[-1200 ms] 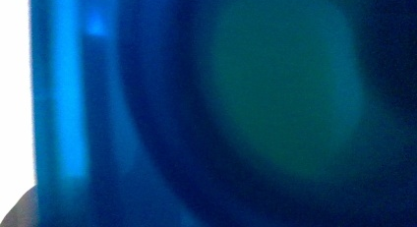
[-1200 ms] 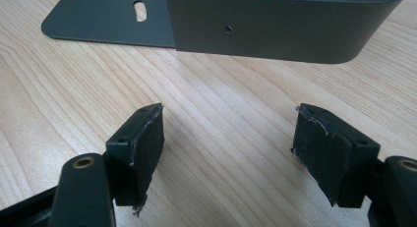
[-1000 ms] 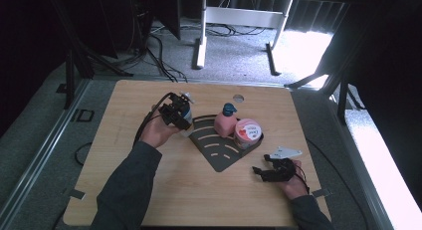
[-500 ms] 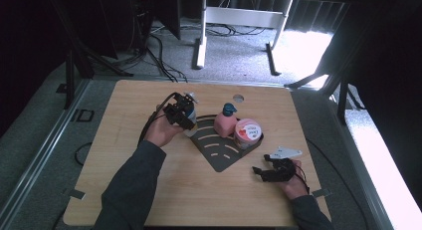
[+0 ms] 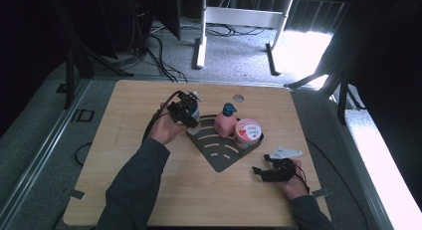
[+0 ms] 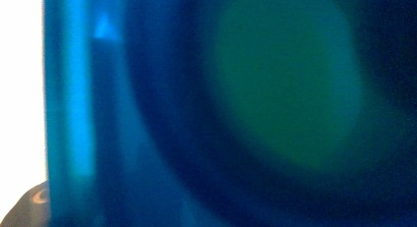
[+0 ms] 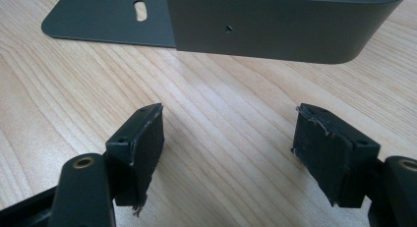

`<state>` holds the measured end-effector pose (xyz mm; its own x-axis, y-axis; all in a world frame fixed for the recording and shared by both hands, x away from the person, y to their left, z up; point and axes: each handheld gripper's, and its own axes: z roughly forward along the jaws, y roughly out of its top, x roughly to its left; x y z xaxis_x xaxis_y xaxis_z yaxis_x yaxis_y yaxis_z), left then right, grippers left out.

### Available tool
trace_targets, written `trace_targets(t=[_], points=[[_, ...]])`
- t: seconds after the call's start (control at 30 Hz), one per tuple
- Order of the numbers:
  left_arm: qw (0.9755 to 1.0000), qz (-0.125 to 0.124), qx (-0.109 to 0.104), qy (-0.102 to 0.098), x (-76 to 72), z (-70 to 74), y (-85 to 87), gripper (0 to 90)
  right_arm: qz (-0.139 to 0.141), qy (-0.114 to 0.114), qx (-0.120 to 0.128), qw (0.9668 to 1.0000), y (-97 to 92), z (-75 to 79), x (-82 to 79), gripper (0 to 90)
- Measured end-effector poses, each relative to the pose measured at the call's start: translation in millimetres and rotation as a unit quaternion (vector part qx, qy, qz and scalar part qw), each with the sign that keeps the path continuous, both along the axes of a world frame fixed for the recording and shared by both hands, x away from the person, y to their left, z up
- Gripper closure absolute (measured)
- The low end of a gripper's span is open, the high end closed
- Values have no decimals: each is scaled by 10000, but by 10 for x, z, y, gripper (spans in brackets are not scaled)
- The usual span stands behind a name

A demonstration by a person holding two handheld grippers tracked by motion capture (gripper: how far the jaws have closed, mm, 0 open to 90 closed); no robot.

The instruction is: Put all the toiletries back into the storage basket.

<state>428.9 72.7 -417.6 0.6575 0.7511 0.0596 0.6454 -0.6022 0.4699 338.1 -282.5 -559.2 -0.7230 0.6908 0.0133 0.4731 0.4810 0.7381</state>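
Carried the blue bottle (image 5: 194,112) rightward, clamped in the left claw (image 5: 185,112), to the back-left corner of the dark rack (image 5: 219,153), beside the pink dispenser (image 5: 226,123). Probably about to set down. Rested the right claw (image 7: 228,153) apart, empty, on the surface (image 5: 124,135).

Dark grey sleeves (image 5: 134,185); black hand-held gripper (image 7: 228,153), brass-coloured screws, frayed pads.

The pale wooden surface (image 7: 236,153) shows smooth, matt grain. The dark grey fan-shaped metal tray (image 7: 275,30) looks matt and smooth. The right claw (image 7: 228,153) has matt black pads (image 7: 152,143) with frayed edges.
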Motion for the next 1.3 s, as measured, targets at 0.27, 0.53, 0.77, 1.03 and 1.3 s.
trace_targets(t=[0.27, 0.53, 0.77, 1.03, 1.3], points=[[10000, -56, -15, -56, 45, 30, -56, 556, 0, 5, 5, 10000, -1, 0, 0, 270], [9998, -127, -106, -94, 100, 22, -81, 556, 1, 11, 11, 10000, -3, 1, 2, 270], [9998, -164, -120, -72, 147, -12, -122, 556, 2, 11, 12, 10000, -3, 1, 2, 270], [9996, -188, -168, -146, 204, -71, -180, 557, 9, 13, 16, 10000, -5, 0, 3, 270], [9995, -238, -139, -167, 248, -112, -235, 556, 8, 11, 11, 10000, -5, 1, 3, 270]])
